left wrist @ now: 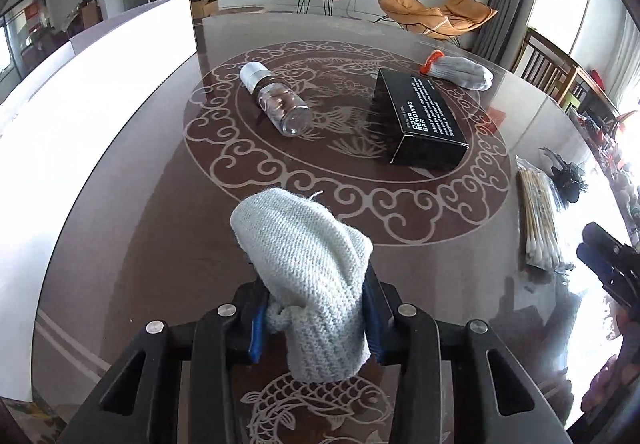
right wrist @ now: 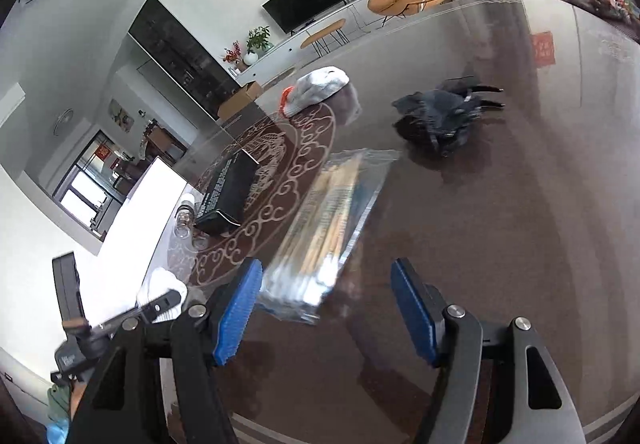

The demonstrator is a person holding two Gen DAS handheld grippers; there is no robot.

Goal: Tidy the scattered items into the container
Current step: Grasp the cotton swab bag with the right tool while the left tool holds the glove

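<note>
My left gripper (left wrist: 316, 316) is shut on a white knitted glove (left wrist: 304, 256), which stands up between the blue pads above the table. Farther out lie a clear bottle (left wrist: 276, 100) on its side, a black box (left wrist: 420, 116) and a second glove with an orange cuff (left wrist: 460, 70). My right gripper (right wrist: 326, 314) is open. A clear pack of cotton swabs (right wrist: 332, 220) lies on the table ahead of it, with its near end by the left blue pad (right wrist: 238, 312); no pad presses on it. The white container (left wrist: 100, 104) stands along the left.
A black hair clip (right wrist: 444, 116) lies beyond the swab pack on the right. The brown table (left wrist: 160, 244) has a glossy top with a round fish pattern. Its right edge carries clutter, with wooden chairs behind. The held glove (right wrist: 160, 282) shows beside the container (right wrist: 132, 244).
</note>
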